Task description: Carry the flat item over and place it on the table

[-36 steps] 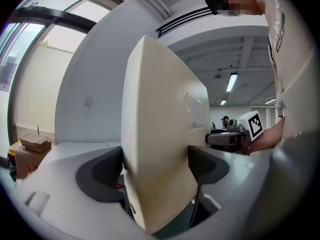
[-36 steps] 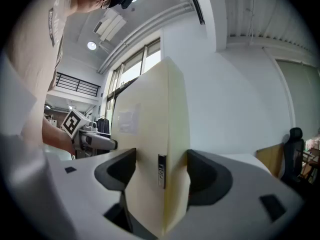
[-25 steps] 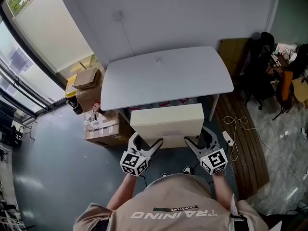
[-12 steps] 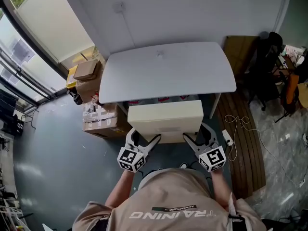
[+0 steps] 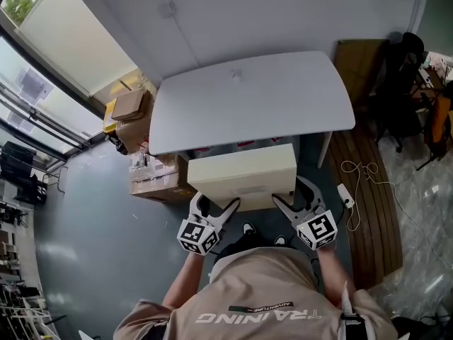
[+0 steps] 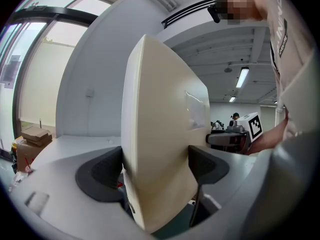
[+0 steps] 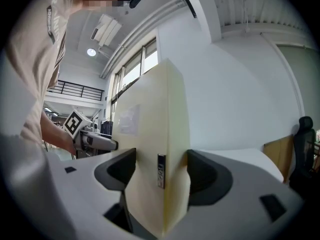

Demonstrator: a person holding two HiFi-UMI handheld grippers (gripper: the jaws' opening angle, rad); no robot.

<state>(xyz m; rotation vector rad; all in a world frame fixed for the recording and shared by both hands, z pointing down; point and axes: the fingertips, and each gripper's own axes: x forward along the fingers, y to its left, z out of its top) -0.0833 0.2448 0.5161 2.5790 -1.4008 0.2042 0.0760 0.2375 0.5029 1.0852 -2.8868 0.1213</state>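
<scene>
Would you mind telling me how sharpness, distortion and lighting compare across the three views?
Head view: sharp and evenly lit, the window brightest, lines only mildly curved. Left gripper view: heavy fisheye with dark corners, the flat box bulging, its lower edge slightly smeared. Right gripper view: same fisheye, box edge crisp, a ceiling lamp showing as a bright spot.

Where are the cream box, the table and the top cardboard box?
cream box (image 5: 244, 176), head view, middle of top face.
table (image 5: 255, 98), head view, bare top.
cardboard box (image 5: 129, 105), head view, its lid.

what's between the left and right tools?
The flat box spans the gap; left tool and right tool each clamp its near edge. Head view shows it.
</scene>
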